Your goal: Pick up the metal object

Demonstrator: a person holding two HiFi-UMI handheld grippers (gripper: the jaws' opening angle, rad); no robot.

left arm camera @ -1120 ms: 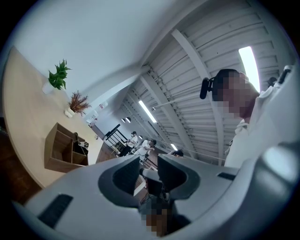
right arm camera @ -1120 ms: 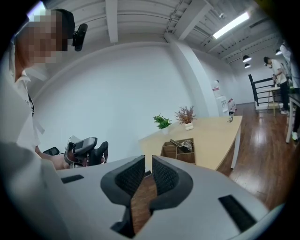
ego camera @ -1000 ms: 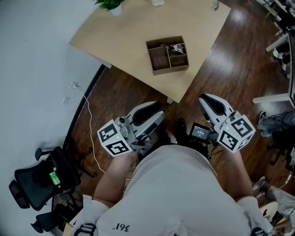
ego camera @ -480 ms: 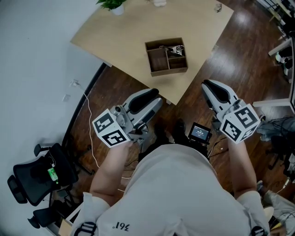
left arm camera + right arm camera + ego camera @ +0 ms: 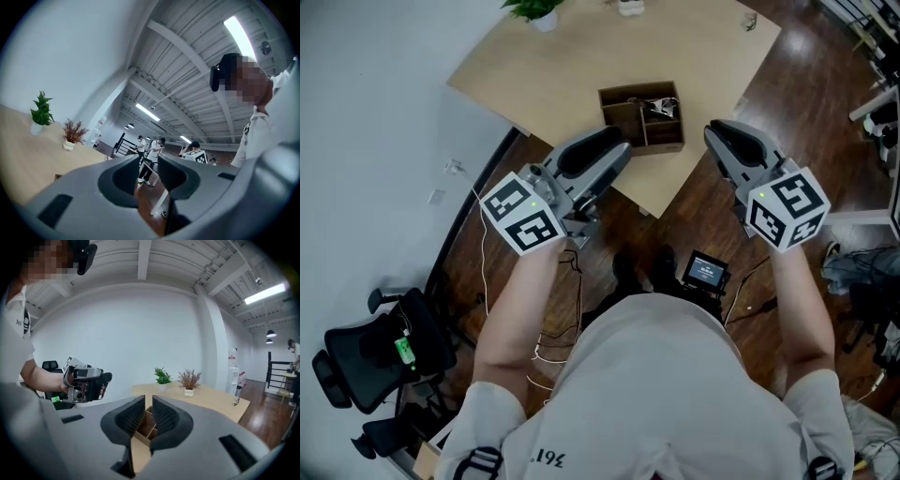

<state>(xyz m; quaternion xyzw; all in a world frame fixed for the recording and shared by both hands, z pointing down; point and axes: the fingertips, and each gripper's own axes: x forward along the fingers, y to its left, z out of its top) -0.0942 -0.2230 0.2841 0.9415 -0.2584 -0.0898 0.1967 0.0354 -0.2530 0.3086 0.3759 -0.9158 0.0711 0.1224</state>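
Observation:
A shiny metal object (image 5: 659, 103) lies in the back right compartment of a brown wooden box (image 5: 622, 94) on the light wood table (image 5: 562, 66). My left gripper (image 5: 619, 143) hovers over the table's near edge, left of the box. Its jaws stand close together with nothing between them (image 5: 149, 161). My right gripper (image 5: 713, 129) hangs just right of the box, past the table's edge, jaws also nearly touching and empty (image 5: 148, 404). Through its narrow slit, part of the box (image 5: 148, 425) shows. The metal object is hidden in both gripper views.
Two potted plants (image 5: 162, 376) (image 5: 189, 380) stand at the table's far side. A black office chair (image 5: 366, 361) and a white cable (image 5: 478, 244) are on the dark wood floor at the left. Several people stand far off in the left gripper view.
Both grippers have risen and moved forward from beside my body toward the table, now flanking the box. Their jaws look unchanged.

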